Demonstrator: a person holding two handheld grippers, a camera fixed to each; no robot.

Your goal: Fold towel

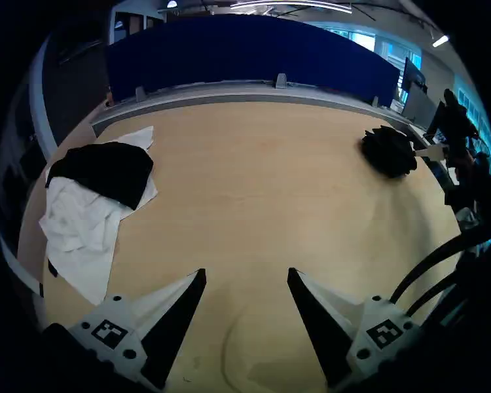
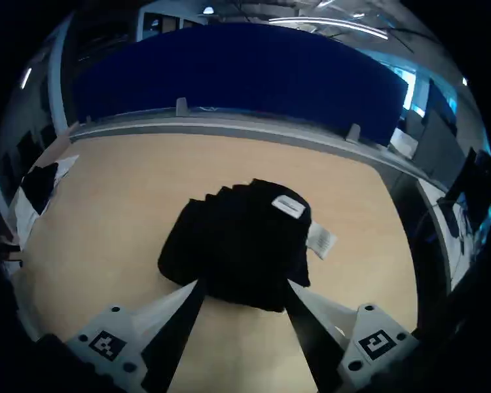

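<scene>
A folded black towel [image 2: 239,242] with white tags lies in a stack on the wooden table [image 2: 114,216]. Its near edge sits between the fingertips of my right gripper [image 2: 245,285], which stands open around it. The same black stack [image 1: 388,150] appears at the far right in the left gripper view. At the table's left, a rumpled white towel [image 1: 82,236] lies with a black towel [image 1: 108,170] on top of it. My left gripper [image 1: 245,272] hangs open over bare table [image 1: 258,190], holding nothing.
A blue partition [image 1: 245,56] with a grey rail runs along the table's far edge. Black cables [image 1: 435,262] arc at the right by the left gripper. The white and black towels [image 2: 39,183] lie at the far left. Dark office furniture [image 1: 455,124] stands beyond the right edge.
</scene>
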